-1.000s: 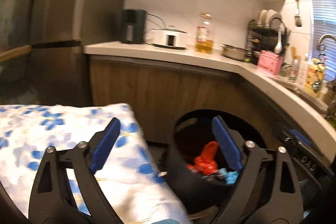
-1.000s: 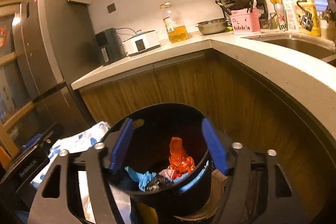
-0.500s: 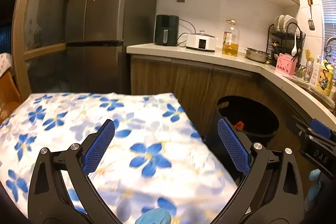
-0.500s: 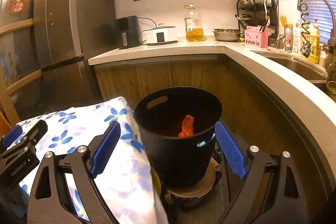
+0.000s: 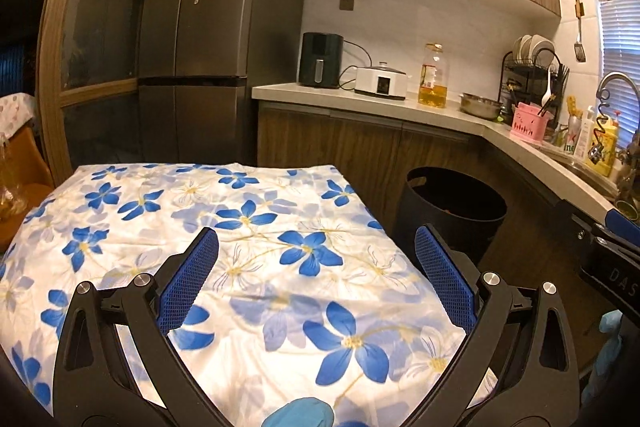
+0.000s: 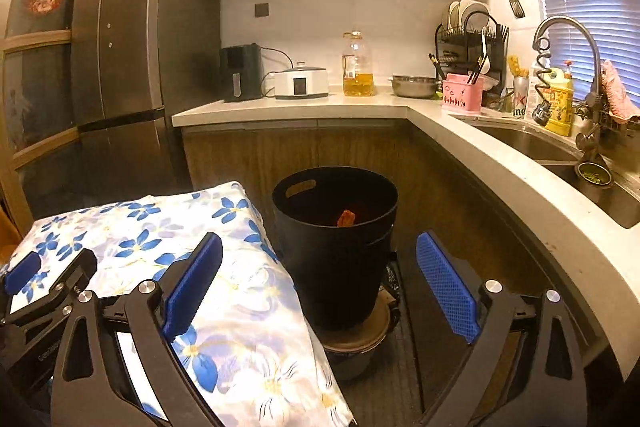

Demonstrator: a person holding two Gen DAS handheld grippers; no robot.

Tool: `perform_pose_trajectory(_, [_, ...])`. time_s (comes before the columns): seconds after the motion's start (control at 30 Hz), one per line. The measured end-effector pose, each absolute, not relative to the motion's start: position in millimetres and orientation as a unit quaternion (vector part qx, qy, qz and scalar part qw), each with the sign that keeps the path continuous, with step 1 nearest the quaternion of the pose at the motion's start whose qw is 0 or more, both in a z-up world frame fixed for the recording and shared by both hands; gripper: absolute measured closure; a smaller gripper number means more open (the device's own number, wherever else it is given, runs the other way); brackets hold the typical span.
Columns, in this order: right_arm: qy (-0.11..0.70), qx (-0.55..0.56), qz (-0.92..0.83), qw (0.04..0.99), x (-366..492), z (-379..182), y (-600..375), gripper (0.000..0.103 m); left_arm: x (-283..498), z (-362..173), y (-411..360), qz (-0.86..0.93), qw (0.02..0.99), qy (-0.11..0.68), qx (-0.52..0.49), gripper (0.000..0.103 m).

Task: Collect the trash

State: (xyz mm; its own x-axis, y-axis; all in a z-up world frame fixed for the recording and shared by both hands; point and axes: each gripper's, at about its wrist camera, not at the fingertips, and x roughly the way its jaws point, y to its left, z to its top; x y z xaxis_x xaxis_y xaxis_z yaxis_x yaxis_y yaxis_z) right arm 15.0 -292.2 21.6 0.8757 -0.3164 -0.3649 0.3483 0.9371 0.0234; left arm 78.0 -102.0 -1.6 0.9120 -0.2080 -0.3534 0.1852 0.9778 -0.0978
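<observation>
A black trash bin [image 6: 336, 247] stands on the floor between the table and the counter cabinets; an orange piece of trash [image 6: 346, 218] pokes up inside it. The bin also shows in the left wrist view [image 5: 452, 211]. My left gripper [image 5: 316, 267] is open and empty above the table with the blue-flowered cloth [image 5: 224, 227]. My right gripper [image 6: 320, 267] is open and empty, held back from the bin, with the bin between its fingers in view. No loose trash shows on the cloth.
The L-shaped counter [image 6: 480, 147] carries an air fryer [image 6: 240, 73], a cooker, an oil bottle [image 6: 357, 67], a dish rack and a sink [image 6: 560, 155]. A grey fridge [image 5: 200, 39] stands behind the table. An orange chair [image 5: 24, 167] is at far left.
Both grippers have pulled back and up from the bin, which looks smaller and farther now. The left view has swung over the flowered table. Both stayed open.
</observation>
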Motion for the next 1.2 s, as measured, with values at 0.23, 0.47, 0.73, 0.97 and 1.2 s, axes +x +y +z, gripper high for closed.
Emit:
perform_pose_trajectory(0.23, [0.174,0.039,-0.173,0.969,-8.9,23.7,-280.4,0.009,53.8,3.2,-97.5,-0.107,0.979,0.173,-0.031,0.006])
perform_pose_trajectory(0.47, [0.168,0.034,-0.172,0.970,-21.3,26.5,-273.1,0.008,40.6,7.2,-97.5,-0.111,0.980,0.165,-0.027,0.006])
perform_pose_trajectory(0.73, [0.163,0.035,-0.170,0.971,-24.2,28.4,-269.4,0.008,34.1,11.4,-93.2,-0.107,0.981,0.158,-0.030,0.006])
perform_pose_trajectory(0.97, [0.163,0.034,-0.171,0.971,-24.4,28.1,-269.4,0.008,32.8,13.0,-92.7,-0.105,0.982,0.157,-0.030,0.006])
perform_pose_trajectory(1.2, [0.165,0.035,-0.167,0.971,-25.1,29.4,-270.9,0.008,33.1,12.8,-92.2,-0.105,0.981,0.158,-0.030,0.006])
